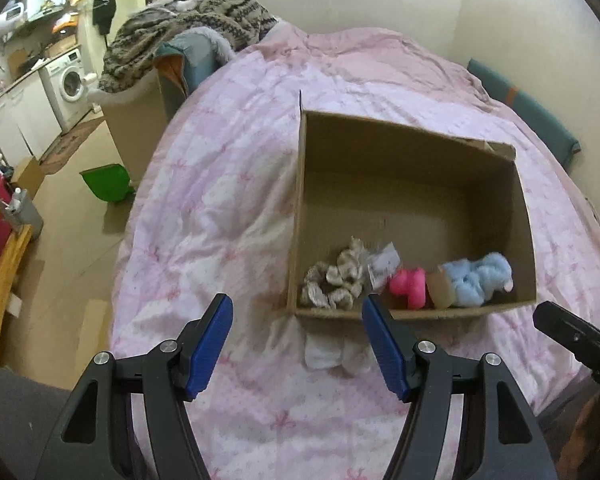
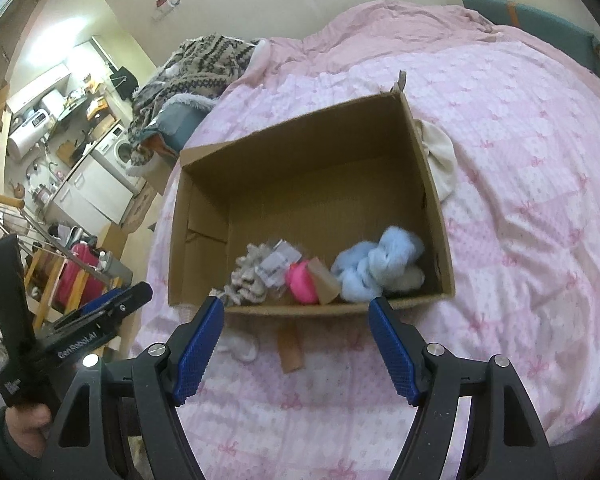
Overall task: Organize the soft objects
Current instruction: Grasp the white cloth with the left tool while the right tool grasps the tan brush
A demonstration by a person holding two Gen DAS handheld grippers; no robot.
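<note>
An open cardboard box (image 1: 380,148) (image 2: 204,184) sits on a pink bed. Along its near wall lie a beige scrunchie (image 1: 334,280) (image 2: 246,276), a pink plush (image 1: 410,285) (image 2: 302,282) and a light blue plush (image 1: 478,278) (image 2: 376,266). A white soft item (image 1: 332,354) (image 2: 242,348) lies on the bed just in front of the box. A cream cloth item (image 2: 440,160) lies against the box's right outer wall. My left gripper (image 1: 298,344) is open and empty, above the white item. My right gripper (image 2: 296,348) is open and empty, before the box.
The pink quilt (image 1: 228,200) (image 2: 520,160) covers the bed. A patterned blanket (image 1: 188,24) (image 2: 196,68) is piled at the far corner. A green bin (image 1: 106,182) stands on the floor at left. A kitchen area with a washing machine (image 1: 70,80) lies beyond.
</note>
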